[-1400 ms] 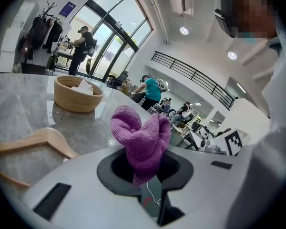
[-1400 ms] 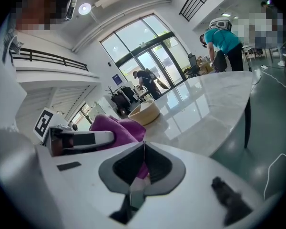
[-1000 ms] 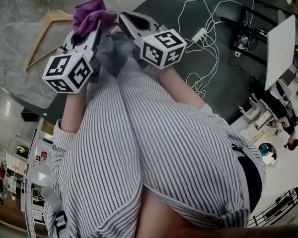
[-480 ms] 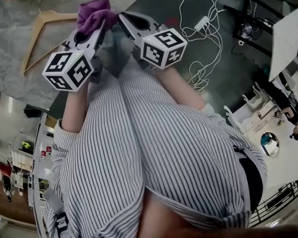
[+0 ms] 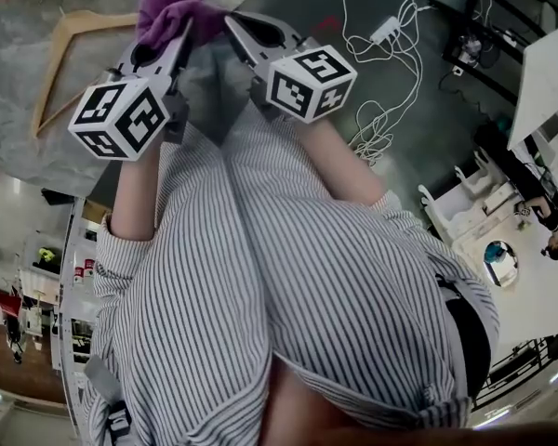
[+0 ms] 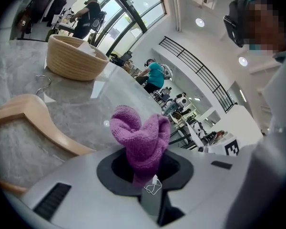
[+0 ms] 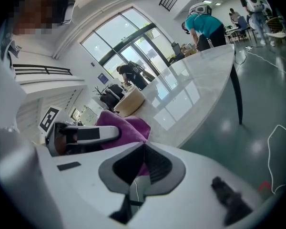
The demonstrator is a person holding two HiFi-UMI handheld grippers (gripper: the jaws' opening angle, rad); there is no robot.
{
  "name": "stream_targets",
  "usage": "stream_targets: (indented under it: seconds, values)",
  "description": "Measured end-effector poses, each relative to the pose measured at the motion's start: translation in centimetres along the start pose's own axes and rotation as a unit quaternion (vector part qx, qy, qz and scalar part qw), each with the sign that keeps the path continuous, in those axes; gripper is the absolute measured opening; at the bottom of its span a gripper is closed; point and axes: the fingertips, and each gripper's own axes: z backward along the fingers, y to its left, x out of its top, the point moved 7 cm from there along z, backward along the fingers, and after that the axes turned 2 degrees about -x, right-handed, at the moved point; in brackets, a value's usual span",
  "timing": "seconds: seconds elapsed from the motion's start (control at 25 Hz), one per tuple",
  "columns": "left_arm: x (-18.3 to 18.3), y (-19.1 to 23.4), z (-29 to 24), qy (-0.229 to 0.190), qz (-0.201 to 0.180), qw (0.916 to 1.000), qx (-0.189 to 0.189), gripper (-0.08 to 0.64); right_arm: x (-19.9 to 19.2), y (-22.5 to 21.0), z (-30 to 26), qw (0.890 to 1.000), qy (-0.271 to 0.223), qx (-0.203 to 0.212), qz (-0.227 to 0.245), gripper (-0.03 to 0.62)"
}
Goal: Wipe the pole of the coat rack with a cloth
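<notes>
Left gripper (image 6: pixel 144 178): I see its jaws clamped on the cloth (image 6: pixel 140 137); fuzzy purple terry, bunched in two rounded lobes
Right gripper (image 7: pixel 144 144): jaws closed tip to tip, nothing between; just right of the left one
Cloth's place: above the table (image 6: pixel 19 80); grey veined marble
Left: curved wooden hanger (image 6: pixel 33 116) lying flat; round ribbed basket (image 6: pixel 74 58) farther
</notes>
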Motion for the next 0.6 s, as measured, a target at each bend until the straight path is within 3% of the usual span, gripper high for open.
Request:
stream_targets:
  seconds: [0.6]
  values:
    - [-0.68,0.22,0.60,-0.014,0.015,0.9993,0.030,0.071,-0.45,0.80,-0.20,1.000,0.008,0.026,0.004,0.017]
